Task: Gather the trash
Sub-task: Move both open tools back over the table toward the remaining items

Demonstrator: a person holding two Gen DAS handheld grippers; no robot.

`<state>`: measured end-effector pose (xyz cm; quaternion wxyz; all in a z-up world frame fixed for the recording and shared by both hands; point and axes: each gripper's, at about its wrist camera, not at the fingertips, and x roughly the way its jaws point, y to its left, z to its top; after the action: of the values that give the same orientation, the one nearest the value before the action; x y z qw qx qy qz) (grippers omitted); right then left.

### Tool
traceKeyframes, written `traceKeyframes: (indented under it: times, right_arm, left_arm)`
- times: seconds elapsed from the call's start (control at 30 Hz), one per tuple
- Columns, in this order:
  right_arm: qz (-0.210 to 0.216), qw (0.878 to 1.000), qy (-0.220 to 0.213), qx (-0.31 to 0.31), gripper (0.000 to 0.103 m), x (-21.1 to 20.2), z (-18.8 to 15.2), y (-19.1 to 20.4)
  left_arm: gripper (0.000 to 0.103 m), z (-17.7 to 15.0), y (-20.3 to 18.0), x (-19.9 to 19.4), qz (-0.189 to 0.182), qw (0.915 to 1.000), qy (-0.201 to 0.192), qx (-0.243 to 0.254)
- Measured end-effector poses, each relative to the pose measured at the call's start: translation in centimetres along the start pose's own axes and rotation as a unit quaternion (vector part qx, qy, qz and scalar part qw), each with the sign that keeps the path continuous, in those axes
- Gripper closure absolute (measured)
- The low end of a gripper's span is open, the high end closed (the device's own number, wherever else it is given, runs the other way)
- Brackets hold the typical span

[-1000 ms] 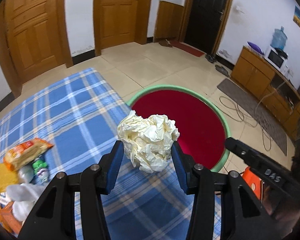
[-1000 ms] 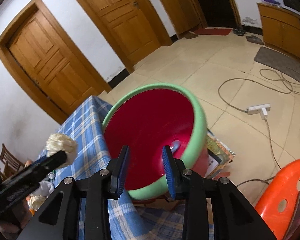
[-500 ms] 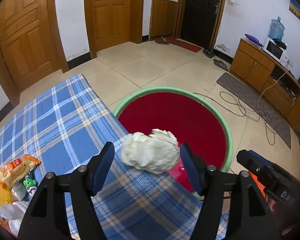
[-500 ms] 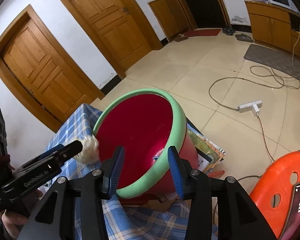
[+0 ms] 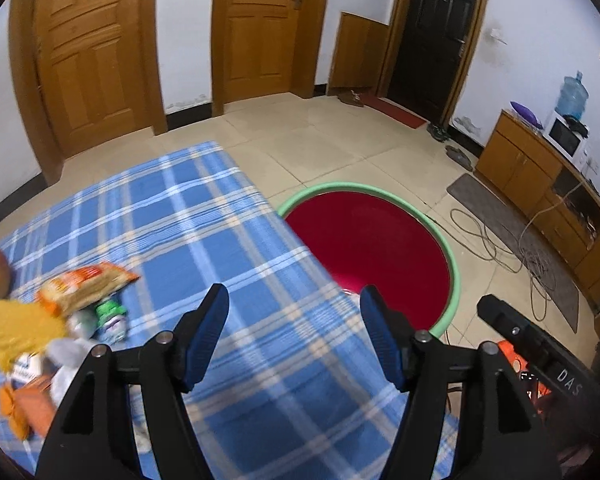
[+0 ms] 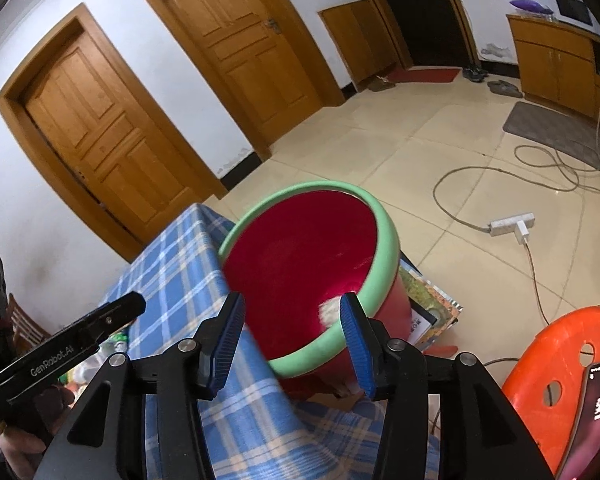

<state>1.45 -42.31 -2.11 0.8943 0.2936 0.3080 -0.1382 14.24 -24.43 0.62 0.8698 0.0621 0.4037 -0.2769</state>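
Now paper wad beyond hand-held gripper

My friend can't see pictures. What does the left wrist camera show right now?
The left gripper is open and empty over a blue checked tablecloth. A red bucket with a green rim stands past the table's edge, and snack wrappers lie at left.

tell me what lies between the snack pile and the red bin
Only bare blue plaid cloth lies between the snack pile and the red bin, clearest in the left wrist view.
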Motion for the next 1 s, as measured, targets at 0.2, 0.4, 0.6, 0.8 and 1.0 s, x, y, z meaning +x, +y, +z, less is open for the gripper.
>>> traceKeyframes:
  times: [0.2, 0.4, 0.6, 0.8, 1.0]
  right_arm:
    - [0.021, 1.0, -0.003, -0.021, 0.052, -1.5, -0.8, 2.1]
    - [0.045, 0.998, 0.001, -0.047, 0.052, -2.7, -2.0, 4.5]
    - [0.065, 0.995, 0.004, -0.075, 0.052, -3.6, -3.3, 7.2]
    - [0.08, 0.992, 0.016, -0.096, 0.052, -3.8, -4.9, 9.9]
    - [0.086, 0.988, 0.034, -0.126, 0.051, -3.6, -6.5, 12.5]
  left_arm:
    - [0.035, -1.3, 2.2, -3.6, 0.016, 0.9994, -0.023, -0.021]
    - [0.035, -3.1, 5.2, -7.2, 0.048, 0.9966, -0.043, -0.051]
    - [0.035, -5.2, 9.0, -10.5, 0.082, 0.991, -0.065, -0.084]
    - [0.035, -7.2, 12.9, -12.7, 0.112, 0.9843, -0.076, -0.114]
    - [0.035, -9.3, 17.0, -13.7, 0.141, 0.9749, -0.078, -0.154]
